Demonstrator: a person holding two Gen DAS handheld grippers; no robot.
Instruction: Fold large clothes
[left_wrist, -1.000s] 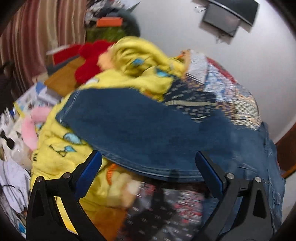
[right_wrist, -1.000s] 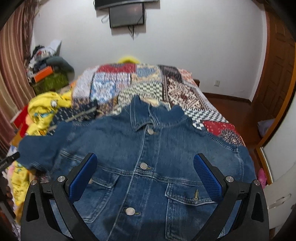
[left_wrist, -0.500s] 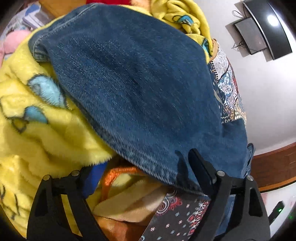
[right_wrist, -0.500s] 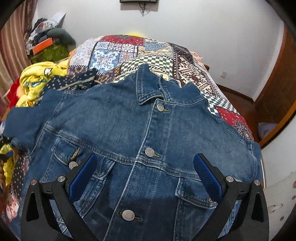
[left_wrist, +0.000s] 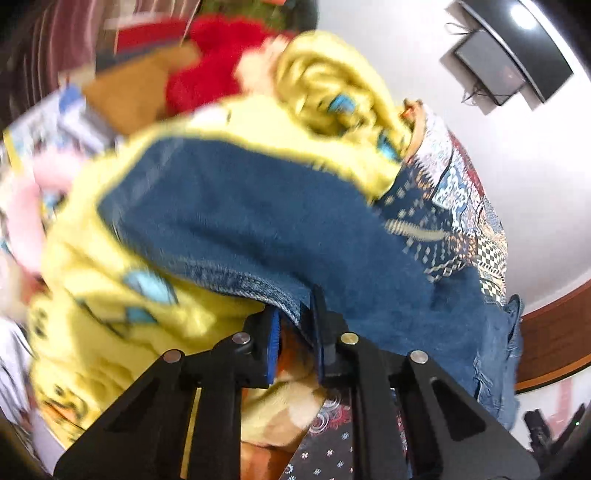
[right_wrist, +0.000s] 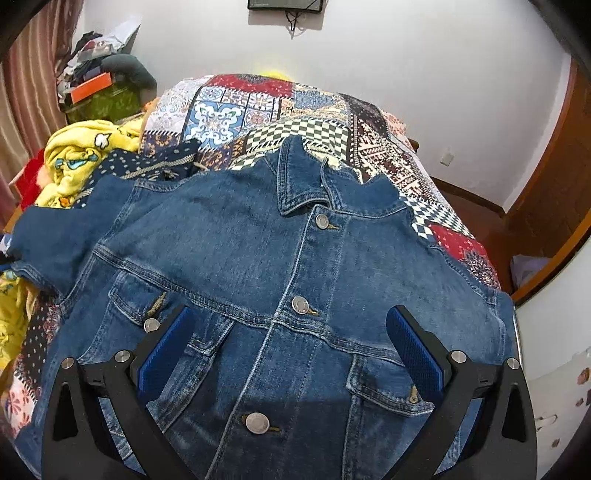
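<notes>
A blue denim jacket (right_wrist: 295, 266) lies face up on the patchwork bed, collar toward the far wall, buttons closed. Its left sleeve (left_wrist: 236, 221) hangs over a yellow cartoon blanket (left_wrist: 110, 317) at the bed's left side. My left gripper (left_wrist: 295, 325) is shut on the hem edge of that sleeve. My right gripper (right_wrist: 288, 350) is open, hovering above the jacket's chest between the two pockets, holding nothing.
The patchwork bedspread (right_wrist: 258, 107) covers the bed behind the jacket. A pile of yellow, red and other clothes (right_wrist: 77, 155) lies left of the bed. A wooden door frame (right_wrist: 554, 184) stands at the right. A screen (right_wrist: 284, 4) hangs on the wall.
My left gripper has closed from wide open onto the sleeve's hem. My right gripper has moved forward and lower over the jacket and stays open.
</notes>
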